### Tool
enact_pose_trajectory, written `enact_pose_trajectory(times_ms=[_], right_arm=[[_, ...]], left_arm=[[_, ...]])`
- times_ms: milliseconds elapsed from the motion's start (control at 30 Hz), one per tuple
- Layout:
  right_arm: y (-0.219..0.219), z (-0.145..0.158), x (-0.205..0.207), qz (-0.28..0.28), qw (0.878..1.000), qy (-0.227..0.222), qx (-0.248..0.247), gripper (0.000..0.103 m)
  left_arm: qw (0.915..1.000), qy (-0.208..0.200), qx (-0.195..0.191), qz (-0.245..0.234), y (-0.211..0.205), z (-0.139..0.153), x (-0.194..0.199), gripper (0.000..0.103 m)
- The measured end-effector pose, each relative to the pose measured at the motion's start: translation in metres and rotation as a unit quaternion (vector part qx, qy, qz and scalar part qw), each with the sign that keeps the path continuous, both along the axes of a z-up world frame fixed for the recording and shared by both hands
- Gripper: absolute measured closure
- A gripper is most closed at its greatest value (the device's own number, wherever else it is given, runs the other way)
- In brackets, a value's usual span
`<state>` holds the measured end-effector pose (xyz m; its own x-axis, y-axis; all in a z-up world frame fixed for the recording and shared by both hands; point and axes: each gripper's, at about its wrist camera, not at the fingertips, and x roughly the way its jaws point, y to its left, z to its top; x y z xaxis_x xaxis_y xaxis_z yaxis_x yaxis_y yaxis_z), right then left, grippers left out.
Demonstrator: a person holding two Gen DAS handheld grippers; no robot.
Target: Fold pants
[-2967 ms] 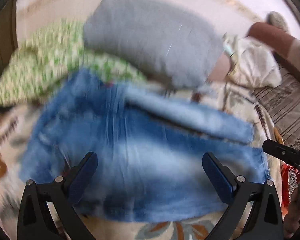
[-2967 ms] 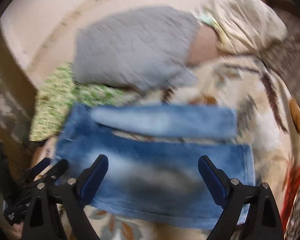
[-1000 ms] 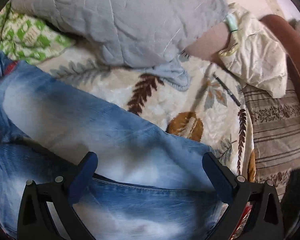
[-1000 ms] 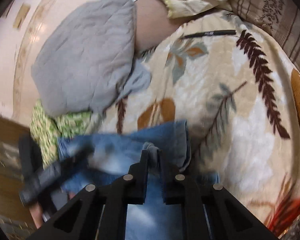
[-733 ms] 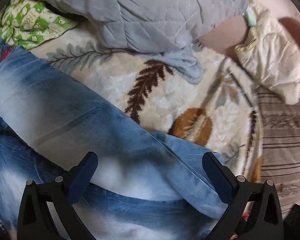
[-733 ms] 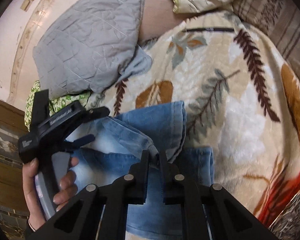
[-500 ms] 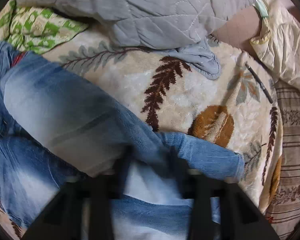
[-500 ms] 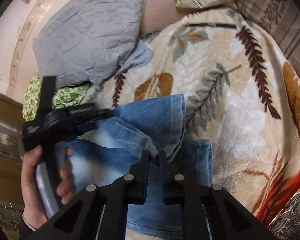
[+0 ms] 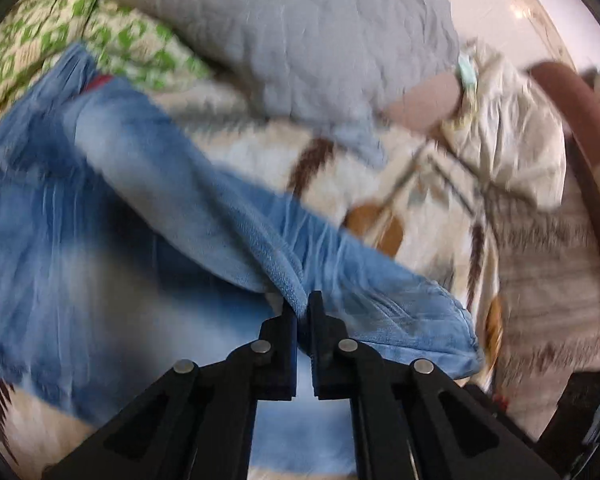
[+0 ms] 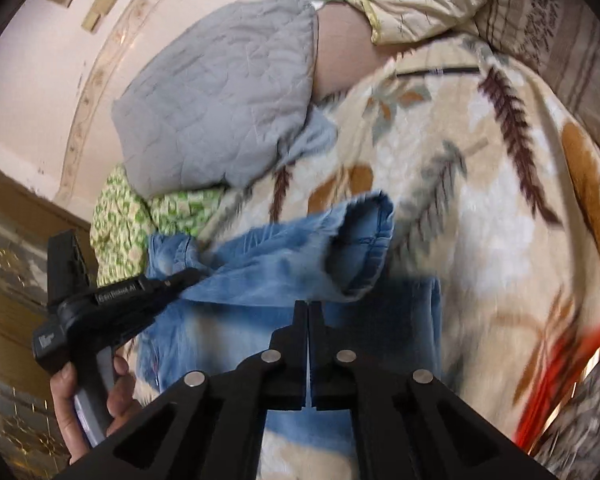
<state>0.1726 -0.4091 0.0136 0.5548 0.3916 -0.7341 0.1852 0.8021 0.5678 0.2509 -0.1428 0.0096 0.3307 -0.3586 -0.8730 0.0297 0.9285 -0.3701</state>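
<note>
The pants (image 9: pixel 112 216) are spread across the leaf-patterned blanket (image 9: pixel 260 152), filling the left and centre of the left wrist view; in the right wrist view they are seen at lower centre, with 1 leg hem (image 10: pixel 364 240) raised and curled open. The step in hand is judged to be the lifting of the upper leg so that it can be laid over the other.

The left gripper (image 9: pixel 303 312) has just been closing, and its fingers are pinched on a ridge of denim along the leg. The right gripper (image 10: pixel 307 308) is pressed together just below the raised leg; cloth between its tips cannot be made out clearly.

Next, both grips are probably to be carried together across the second leg, hems kept level, so that no twist is folded in.

No containers are seen; only a grey quilt (image 10: pixel 228 96) and a green patterned cloth (image 10: pixel 116 216) are piled at upper left.
</note>
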Motion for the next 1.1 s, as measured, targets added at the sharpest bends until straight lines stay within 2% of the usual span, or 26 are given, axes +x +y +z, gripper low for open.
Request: enact_pose_trajectory(times_ms=[67,167,233,267,300,333,367,400,467,500,533,567,633,700,767,800,833,867,900,933,1000,1100], right_arm=[[0.001,-0.01,-0.007,-0.011,1.0,0.021,-0.015,0.102],[-0.02,-0.016,-0.012,-0.045,0.998,0.009,0.052,0.1],[-0.029,-0.019,-0.013,-0.069,0.996,0.012,0.048,0.098],[-0.03,-0.021,-0.011,-0.071,0.996,0.018,0.047,0.087],[-0.029,-0.024,-0.009,-0.069,0.996,0.023,0.052,0.065],[-0.028,-0.027,-0.005,-0.063,0.996,0.027,0.062,0.049],[-0.027,-0.027,-0.002,-0.062,0.996,0.025,0.067,0.025],[-0.024,-0.026,0.001,-0.061,0.996,0.025,0.063,0.024],[-0.017,-0.031,0.013,-0.042,0.997,0.042,0.039,0.024],[-0.016,-0.037,0.017,-0.036,0.997,0.057,0.038,0.024],[-0.014,-0.048,0.02,-0.03,0.995,0.078,0.046,0.024],[-0.013,-0.054,0.022,-0.026,0.994,0.092,0.05,0.026],[-0.012,-0.066,0.024,-0.024,0.992,0.113,0.058,0.034],[-0.011,-0.07,0.026,-0.017,0.991,0.116,0.063,0.055],[-0.011,-0.077,0.029,-0.023,0.989,0.129,0.064,0.06],[-0.011,-0.081,0.032,-0.027,0.988,0.136,0.066,0.063],[-0.011,-0.083,0.034,-0.03,0.987,0.141,0.067,0.066],[-0.01,-0.083,0.036,-0.029,0.988,0.141,0.062,0.074],[-0.009,-0.081,0.039,-0.027,0.988,0.141,0.051,0.082],[-0.008,-0.081,0.041,-0.028,0.989,0.142,0.037,0.087],[-0.012,-0.078,0.04,-0.033,0.989,0.134,0.047,0.096],[-0.015,-0.052,0.035,-0.023,0.995,0.08,0.045,0.097]], left_arm=[[0.9998,0.019,0.008,-0.007,0.003,-0.025,-0.013,0.099],[0.9989,0.046,0.002,0.007,0.012,-0.054,-0.019,0.099],[0.998,0.059,-0.017,0.012,0.018,-0.064,-0.022,0.098],[0.9981,0.058,-0.021,0.008,0.019,-0.063,-0.022,0.098],[0.9982,0.055,-0.023,0.006,0.02,-0.061,-0.022,0.098],[0.9983,0.051,-0.028,0.003,0.021,-0.057,-0.023,0.098],[0.9984,0.048,-0.029,-0.001,0.019,-0.055,-0.022,0.098],[0.9985,0.046,-0.028,-0.004,0.019,-0.052,-0.022,0.095],[0.9988,0.041,-0.026,-0.012,0.017,-0.046,-0.021,0.092],[0.9989,0.039,-0.024,-0.014,0.015,-0.045,-0.019,0.087],[0.9989,0.039,-0.02,-0.017,0.014,-0.044,-0.017,0.074],[0.9989,0.04,-0.019,-0.017,0.013,-0.044,-0.015,0.067],[0.9991,0.031,-0.026,-0.011,0.016,-0.04,-0.016,0.037],[0.9994,0.029,-0.013,-0.011,0.014,-0.041,-0.013,0.028],[0.9985,0.051,-0.002,-0.018,0.01,-0.05,-0.007,0.029],[0.998,0.061,-0.003,-0.015,0.01,-0.054,-0.005,0.029],[0.9978,0.066,-0.003,-0.009,0.009,-0.059,-0.001,0.039],[0.998,0.063,-0.004,-0.006,0.008,-0.06,0.001,0.052],[0.9981,0.061,-0.001,-0.006,0.006,-0.061,0.003,0.082],[0.9979,0.065,0.008,-0.004,0.006,-0.062,0.005,0.097],[0.998,0.062,-0.008,0.008,0.01,-0.058,0.004,0.097],[0.9997,0.011,-0.022,0.004,0.013,-0.029,-0.008,0.098]])
